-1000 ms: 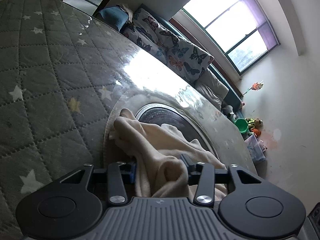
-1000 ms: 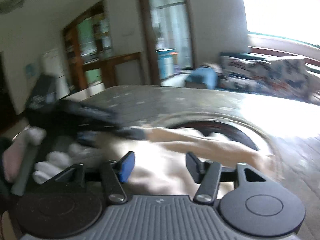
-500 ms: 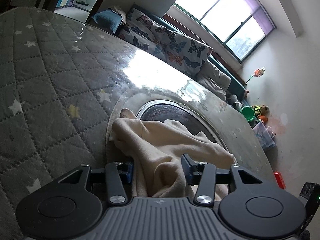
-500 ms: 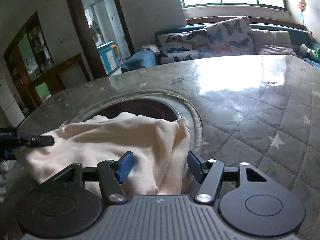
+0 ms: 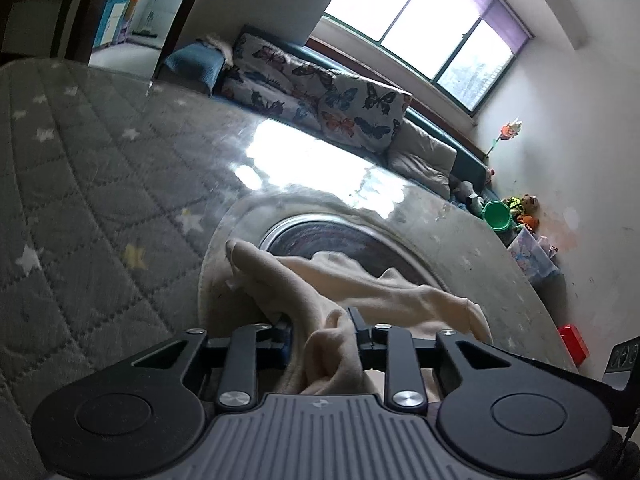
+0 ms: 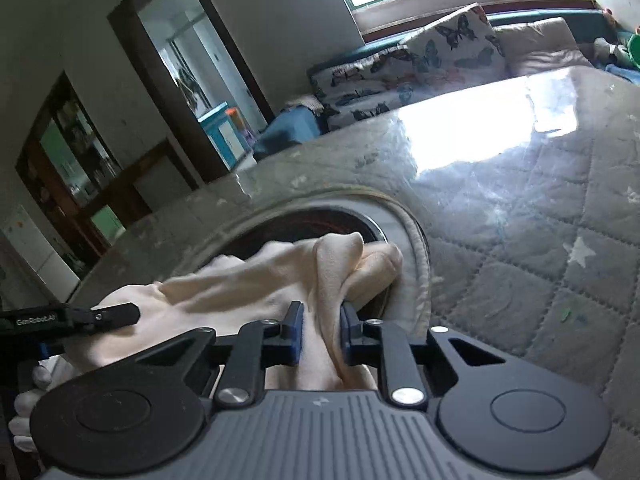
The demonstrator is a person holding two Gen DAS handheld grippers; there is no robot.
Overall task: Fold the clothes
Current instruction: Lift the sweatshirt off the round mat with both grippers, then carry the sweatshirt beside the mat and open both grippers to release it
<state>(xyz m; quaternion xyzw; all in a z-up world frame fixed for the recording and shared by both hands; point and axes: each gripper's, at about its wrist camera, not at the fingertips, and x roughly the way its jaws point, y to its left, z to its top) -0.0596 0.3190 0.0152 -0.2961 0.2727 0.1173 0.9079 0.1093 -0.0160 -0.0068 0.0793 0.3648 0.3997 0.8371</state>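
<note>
A cream cloth garment (image 5: 352, 292) lies bunched over a round dark opening (image 5: 344, 240) in the grey quilted surface. My left gripper (image 5: 322, 328) is shut on a fold of it at the near edge. My right gripper (image 6: 322, 330) is shut on another bunched fold of the same garment (image 6: 256, 284), lifting it into a ridge. The left gripper's fingers (image 6: 112, 314) show at the left of the right wrist view, on the cloth's far end.
The quilted star-pattern cover (image 5: 80, 184) spreads wide to the left, with a glossy glare patch (image 5: 304, 160). A butterfly-print sofa (image 5: 320, 96) stands behind under the window. Toys and a green bucket (image 5: 496, 216) sit on the floor at right. A doorway (image 6: 192, 76) is beyond.
Both grippers have closed on the cloth; they were open around it half a second ago. The right gripper has pulled its fold up into a ridge.
</note>
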